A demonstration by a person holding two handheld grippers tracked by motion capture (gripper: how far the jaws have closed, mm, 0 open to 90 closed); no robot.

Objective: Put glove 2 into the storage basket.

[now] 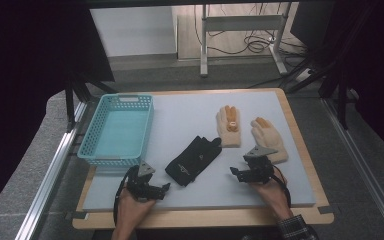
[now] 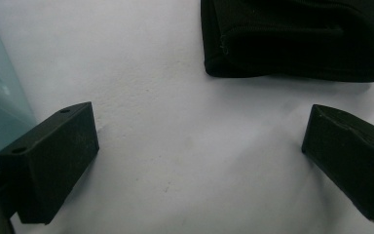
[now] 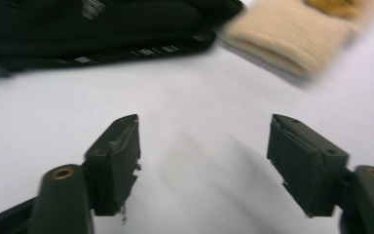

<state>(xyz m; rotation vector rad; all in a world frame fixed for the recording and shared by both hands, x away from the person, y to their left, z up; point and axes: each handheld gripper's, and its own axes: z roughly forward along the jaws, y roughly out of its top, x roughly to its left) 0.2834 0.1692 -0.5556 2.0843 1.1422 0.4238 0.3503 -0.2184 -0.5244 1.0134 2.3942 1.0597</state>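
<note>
The black folded fabric glove (image 1: 193, 161) lies between the left gripper (image 1: 166, 188) and right gripper (image 1: 234, 173), touching neither; both stand apart, empty.

A lab-like recording room is showing here: dark curtains are hanging around the table (image 1: 300, 197), aluminium rails are flanking it, and loose cables are lying behind it.
</note>
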